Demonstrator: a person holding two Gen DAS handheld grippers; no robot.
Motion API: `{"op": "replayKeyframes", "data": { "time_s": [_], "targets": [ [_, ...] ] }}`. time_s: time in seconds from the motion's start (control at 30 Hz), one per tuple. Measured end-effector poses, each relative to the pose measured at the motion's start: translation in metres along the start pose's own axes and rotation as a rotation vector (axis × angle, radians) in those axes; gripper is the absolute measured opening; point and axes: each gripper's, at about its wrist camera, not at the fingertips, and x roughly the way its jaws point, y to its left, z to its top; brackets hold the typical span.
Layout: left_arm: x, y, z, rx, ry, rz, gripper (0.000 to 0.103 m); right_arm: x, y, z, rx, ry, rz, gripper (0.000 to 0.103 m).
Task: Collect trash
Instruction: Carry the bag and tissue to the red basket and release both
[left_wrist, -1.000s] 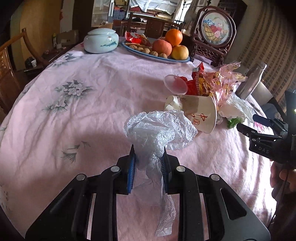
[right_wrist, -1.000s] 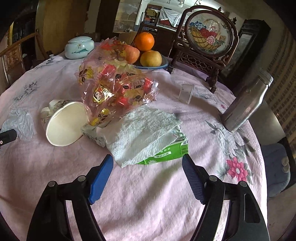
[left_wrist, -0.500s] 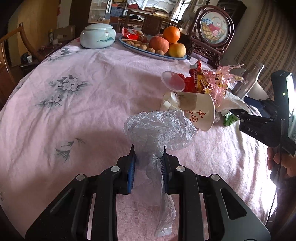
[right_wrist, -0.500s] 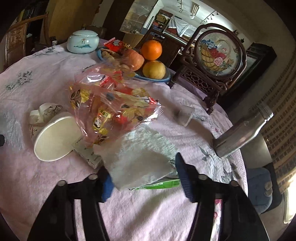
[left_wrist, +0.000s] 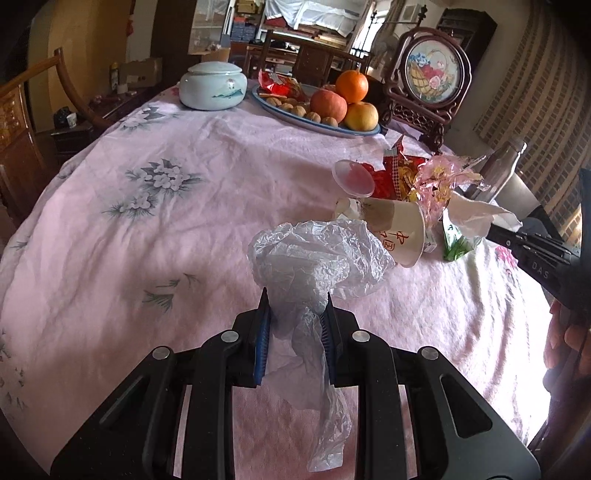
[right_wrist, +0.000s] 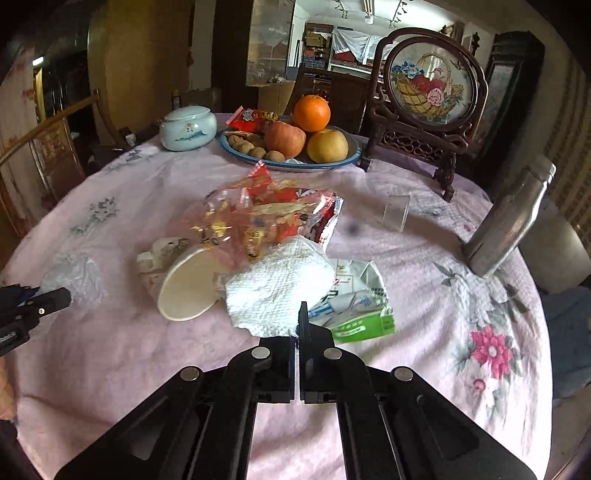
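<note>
The left hand-held gripper (left_wrist: 295, 314) is clamped on a crinkly clear plastic bag (left_wrist: 317, 258). The bag puffs out above the blue pads, and a thin tail of it hangs down between the black arms.

The right hand-held gripper (right_wrist: 297, 325) has its jaws pressed together on the near edge of a white paper towel (right_wrist: 277, 291). The towel sits on top of the trash pile, partly over a green and white packet (right_wrist: 360, 314).

The rest of the trash lies in a heap on the pink flowered tabletop (left_wrist: 166, 221). A white paper cup (right_wrist: 184, 291) lies on its side, touching the towel. Behind it is a clear wrapper with red and yellow candy (right_wrist: 258, 218).

Farther back sit a blue plate (right_wrist: 332, 162) with an orange (right_wrist: 311, 112), an apple and nuts, and a pale lidded jar (right_wrist: 187, 127). A silver bottle (right_wrist: 506, 225) stands to the right, well apart from the heap.
</note>
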Motion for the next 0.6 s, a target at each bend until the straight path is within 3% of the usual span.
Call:
{"op": "replayKeyframes", "data": {
  "time_s": [0.2,0.6],
  "targets": [
    [-0.029,0.003,-0.012,-0.008,-0.035,0.026,0.025,-0.026,0.008,-0.028,0.089,0.017,0.169,0.002],
    [-0.101,0.028,-0.061,-0.067,-0.097,0.106,0.025,-0.073,0.07,-0.056,0.028,-0.041,0.247,0.002]
  ]
}}
